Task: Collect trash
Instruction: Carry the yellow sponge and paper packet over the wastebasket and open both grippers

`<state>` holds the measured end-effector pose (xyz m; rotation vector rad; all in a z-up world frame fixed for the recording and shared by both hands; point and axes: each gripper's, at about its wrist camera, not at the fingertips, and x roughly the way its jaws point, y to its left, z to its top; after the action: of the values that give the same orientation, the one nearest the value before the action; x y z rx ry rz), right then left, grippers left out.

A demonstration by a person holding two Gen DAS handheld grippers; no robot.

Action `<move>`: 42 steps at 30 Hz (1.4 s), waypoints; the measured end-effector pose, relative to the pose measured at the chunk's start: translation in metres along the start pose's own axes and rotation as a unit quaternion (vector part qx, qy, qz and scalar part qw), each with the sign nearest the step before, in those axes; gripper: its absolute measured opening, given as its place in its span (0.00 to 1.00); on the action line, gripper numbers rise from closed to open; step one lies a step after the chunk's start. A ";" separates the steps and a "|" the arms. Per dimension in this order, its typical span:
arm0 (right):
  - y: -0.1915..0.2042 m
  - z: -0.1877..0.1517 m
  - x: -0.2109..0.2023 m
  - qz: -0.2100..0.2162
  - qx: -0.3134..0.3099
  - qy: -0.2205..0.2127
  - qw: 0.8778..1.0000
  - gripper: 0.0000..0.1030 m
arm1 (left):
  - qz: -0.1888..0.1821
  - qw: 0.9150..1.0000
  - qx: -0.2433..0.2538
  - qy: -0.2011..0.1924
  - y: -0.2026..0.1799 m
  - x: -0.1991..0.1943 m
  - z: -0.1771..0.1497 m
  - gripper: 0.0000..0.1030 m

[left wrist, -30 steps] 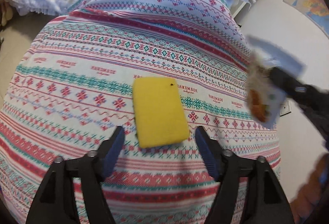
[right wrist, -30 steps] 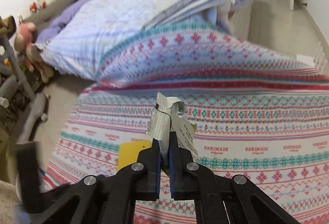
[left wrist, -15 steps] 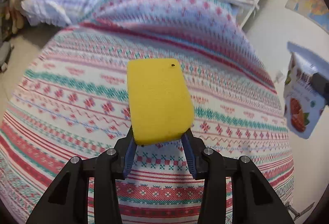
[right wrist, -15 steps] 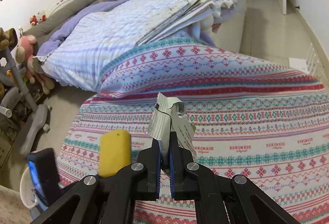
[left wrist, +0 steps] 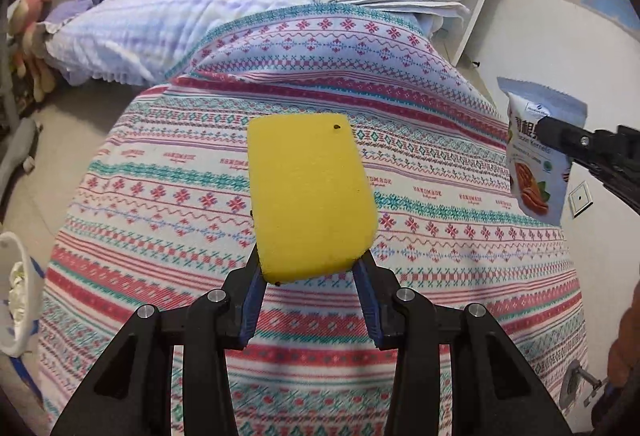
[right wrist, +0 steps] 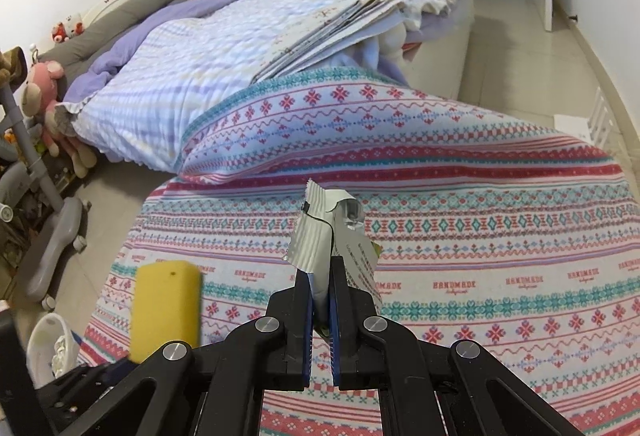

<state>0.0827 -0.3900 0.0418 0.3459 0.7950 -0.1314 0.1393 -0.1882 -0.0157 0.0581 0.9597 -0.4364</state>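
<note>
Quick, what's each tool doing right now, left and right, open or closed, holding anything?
Left tool: closed on the yellow rectangular foam sponge.
Right tool: closed on the silver foil snack packet.

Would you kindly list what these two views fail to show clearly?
- White bin: cut off by the frame edge in both views; contents show only as pale crumpled bits.
- Snack packet: its lower part is hidden between the right tongs in the right wrist view; the print is too small to read.
- Yellow sponge: underside hidden; the left tongs cover its near edge.
</note>
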 end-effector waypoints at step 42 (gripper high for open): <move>0.108 -0.052 0.057 0.047 -0.116 0.048 0.991 0.05 | 0.102 0.994 -0.041 0.000 0.151 -0.055 -0.016 0.44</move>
<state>0.1141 -0.2698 -0.0053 0.1708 0.8772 0.0664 0.1578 -0.0286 -0.0024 0.0800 0.9602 -0.2090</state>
